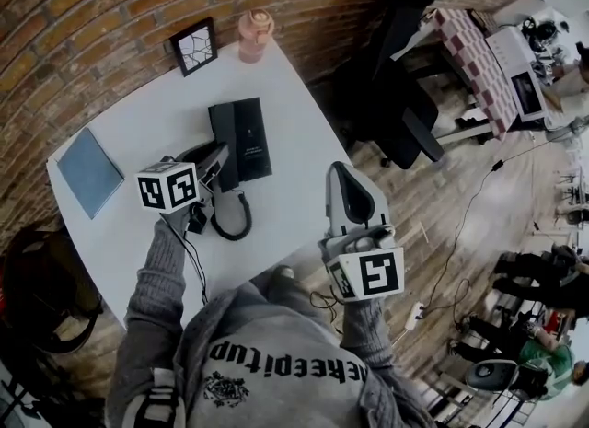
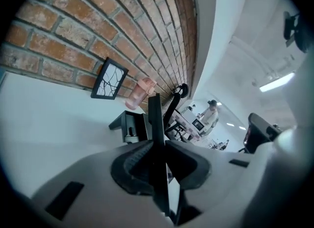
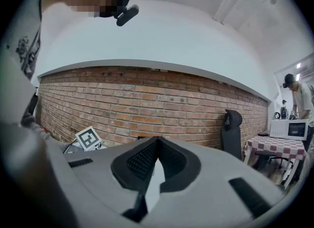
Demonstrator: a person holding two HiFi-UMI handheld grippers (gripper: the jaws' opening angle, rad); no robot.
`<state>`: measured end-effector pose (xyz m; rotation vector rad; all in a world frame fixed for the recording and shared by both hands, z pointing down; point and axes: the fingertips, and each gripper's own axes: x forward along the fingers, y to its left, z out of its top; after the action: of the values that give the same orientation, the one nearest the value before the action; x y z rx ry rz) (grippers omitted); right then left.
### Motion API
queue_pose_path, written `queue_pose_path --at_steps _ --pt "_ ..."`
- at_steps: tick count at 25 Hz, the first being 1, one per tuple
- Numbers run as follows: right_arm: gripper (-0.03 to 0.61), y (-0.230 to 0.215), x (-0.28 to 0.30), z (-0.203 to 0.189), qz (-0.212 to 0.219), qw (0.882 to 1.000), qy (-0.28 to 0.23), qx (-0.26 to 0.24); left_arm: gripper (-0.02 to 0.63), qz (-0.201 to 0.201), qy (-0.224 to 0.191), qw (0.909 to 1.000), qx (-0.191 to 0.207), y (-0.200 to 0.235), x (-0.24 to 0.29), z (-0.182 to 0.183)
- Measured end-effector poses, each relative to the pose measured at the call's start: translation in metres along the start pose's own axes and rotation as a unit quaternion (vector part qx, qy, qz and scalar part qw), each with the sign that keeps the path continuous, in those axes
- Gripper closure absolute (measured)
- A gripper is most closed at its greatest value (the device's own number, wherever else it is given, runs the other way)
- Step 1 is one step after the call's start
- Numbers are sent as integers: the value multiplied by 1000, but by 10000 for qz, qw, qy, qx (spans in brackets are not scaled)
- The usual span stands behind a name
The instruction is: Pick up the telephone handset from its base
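The black telephone base [image 1: 247, 137] lies flat in the middle of the white table [image 1: 294, 132]. My left gripper [image 1: 217, 167] is shut on the black handset [image 1: 195, 153], which hangs just left of the base and a little above the tabletop. Its coiled cord [image 1: 232, 222] loops down on the table in front. In the left gripper view the handset [image 2: 155, 119] stands as a thin dark edge clamped between the pads [image 2: 132, 165], with the base [image 2: 131, 125] beyond. My right gripper [image 1: 344, 178] is shut and empty, off the table's right edge; its jaws [image 3: 157, 141] face the brick wall.
A blue notebook [image 1: 89, 172] lies at the table's left. A framed picture [image 1: 194, 46] and a pink cup [image 1: 255, 34] stand by the brick wall. A black office chair [image 1: 396, 95] and a chequered table [image 1: 469, 49] with a microwave [image 1: 517, 72] are to the right.
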<state>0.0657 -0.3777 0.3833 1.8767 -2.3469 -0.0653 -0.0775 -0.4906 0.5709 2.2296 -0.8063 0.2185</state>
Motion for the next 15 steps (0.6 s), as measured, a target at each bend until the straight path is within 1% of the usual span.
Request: queue_pose_path --at_steps 8,15 --pt "574 5 -7 11 249 9995 -179 -1 543 224 -537 9979 269 -29 -40 15" --pt "574 11 -11 19 532 9982 -272 -30 543 546 -1081 9912 533 -56 -81 28"
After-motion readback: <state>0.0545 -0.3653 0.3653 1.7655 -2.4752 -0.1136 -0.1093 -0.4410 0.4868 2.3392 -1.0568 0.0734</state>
